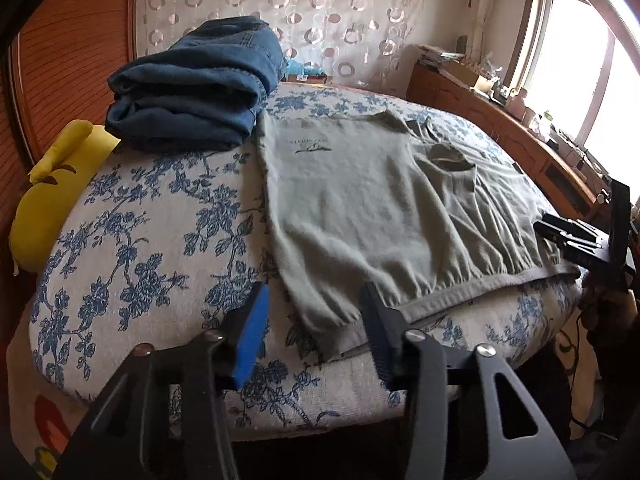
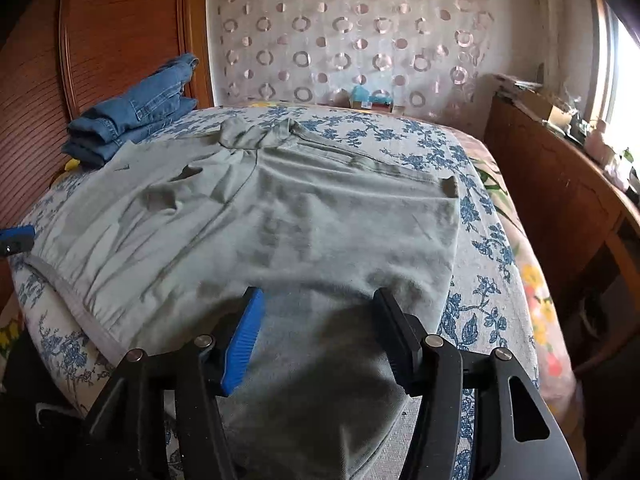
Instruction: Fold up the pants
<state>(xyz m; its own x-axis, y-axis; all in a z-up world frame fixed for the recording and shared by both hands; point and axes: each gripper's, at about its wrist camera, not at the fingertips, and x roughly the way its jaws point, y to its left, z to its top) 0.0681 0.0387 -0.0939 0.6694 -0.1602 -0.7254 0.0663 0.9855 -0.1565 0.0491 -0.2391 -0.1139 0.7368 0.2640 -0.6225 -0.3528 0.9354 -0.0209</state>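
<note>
Grey-green pants (image 1: pixel 360 208) lie spread flat on the floral bed sheet (image 1: pixel 140 220), their elastic waistband (image 1: pixel 460 296) along the near edge. My left gripper (image 1: pixel 316 332) stands open at the pants' near left corner; the cloth lies between the fingers, untouched by the pads. In the right wrist view the pants (image 2: pixel 280 208) reach the bed's near edge and one part hangs over it. My right gripper (image 2: pixel 320 336) is open over that hanging part, its pads apart from the cloth. The right gripper (image 1: pixel 576 236) also shows at the pants' right edge, the left gripper (image 2: pixel 16 238) at their left.
Folded blue jeans (image 1: pixel 192 92) are stacked at the bed's far left corner, with a yellow cushion (image 1: pixel 52 192) beside them. A wooden headboard (image 2: pixel 120 20) and a patterned curtain (image 2: pixel 360 40) stand behind. A cluttered wooden sideboard (image 2: pixel 560 200) runs along the right under the window.
</note>
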